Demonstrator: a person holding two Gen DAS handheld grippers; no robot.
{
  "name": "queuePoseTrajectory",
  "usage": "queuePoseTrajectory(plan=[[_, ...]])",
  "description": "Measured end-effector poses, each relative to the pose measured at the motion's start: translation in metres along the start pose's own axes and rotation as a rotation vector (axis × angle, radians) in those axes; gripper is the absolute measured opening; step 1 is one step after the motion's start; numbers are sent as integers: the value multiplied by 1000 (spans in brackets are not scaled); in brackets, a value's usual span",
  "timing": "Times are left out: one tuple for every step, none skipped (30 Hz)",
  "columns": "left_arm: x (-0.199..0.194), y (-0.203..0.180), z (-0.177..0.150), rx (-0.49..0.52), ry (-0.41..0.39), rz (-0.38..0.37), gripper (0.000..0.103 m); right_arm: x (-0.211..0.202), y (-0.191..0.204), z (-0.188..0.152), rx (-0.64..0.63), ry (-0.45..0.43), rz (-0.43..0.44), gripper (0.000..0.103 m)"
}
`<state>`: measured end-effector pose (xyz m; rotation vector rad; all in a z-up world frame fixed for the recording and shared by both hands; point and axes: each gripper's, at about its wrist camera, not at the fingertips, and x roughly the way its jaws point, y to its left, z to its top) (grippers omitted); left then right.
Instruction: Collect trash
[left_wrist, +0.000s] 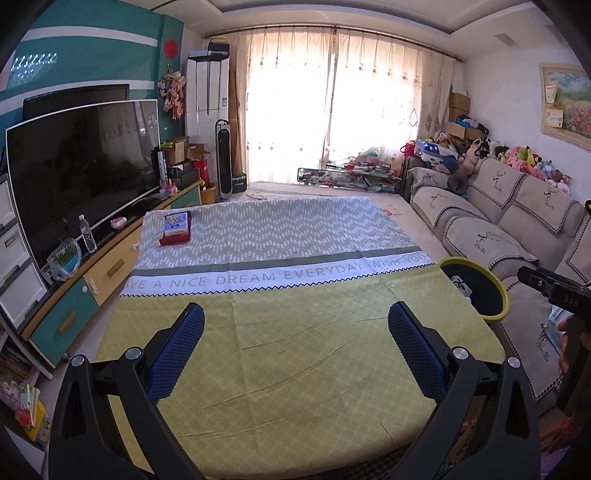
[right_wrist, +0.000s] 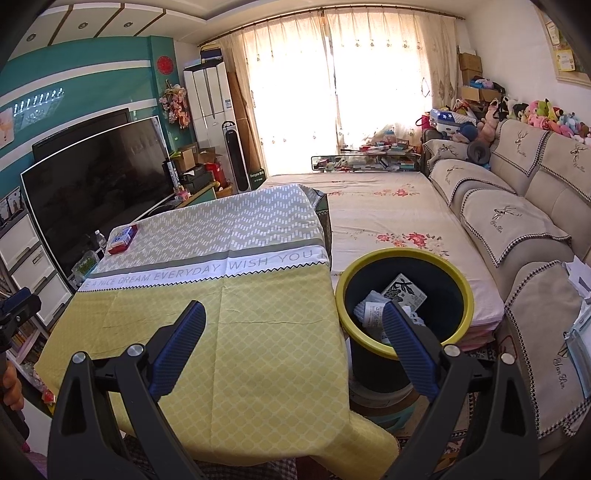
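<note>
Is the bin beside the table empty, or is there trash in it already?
Not empty. The right wrist view looks down into the yellow-rimmed bin: white paper scraps and a black-and-white printed packet lie at the bottom.

Bare yellow tablecloth (left_wrist: 295, 362) ahead, red box (left_wrist: 176, 229) at far-left corner, bin (right_wrist: 404, 291) mouth unobstructed beside table edge

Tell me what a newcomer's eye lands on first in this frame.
Probably the yellow-and-grey patterned tablecloth filling the foreground, bare except for a red-and-blue box at its far left corner. Next, the yellow-rimmed dark trash bin beside the table's right edge, already holding crumpled paper and packaging.
</note>
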<state>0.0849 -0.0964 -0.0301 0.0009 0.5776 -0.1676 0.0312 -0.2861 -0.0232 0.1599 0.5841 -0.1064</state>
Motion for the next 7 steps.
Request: queuePoseTrajectory(plan=[[7,4,1,-14,25,5,98,4,1,1,-3,6,4,92],[15,10,3,-30,52,8,98,9,4,4,-7,15,10,92],[26,17,6,-44,76,4,98,15,6,7,-10,23,16,92],[37,23,7,-51,88,1,98,22,8,11,-14,31,26,93],[46,30,9,-57,95,13,98,32,13,16,-19,42,41,94],[60,38,11,-62,102,36,98,41,18,20,-24,52,54,95],[73,46,13,-63,110,53,98,53,24,26,-31,67,68,96]])
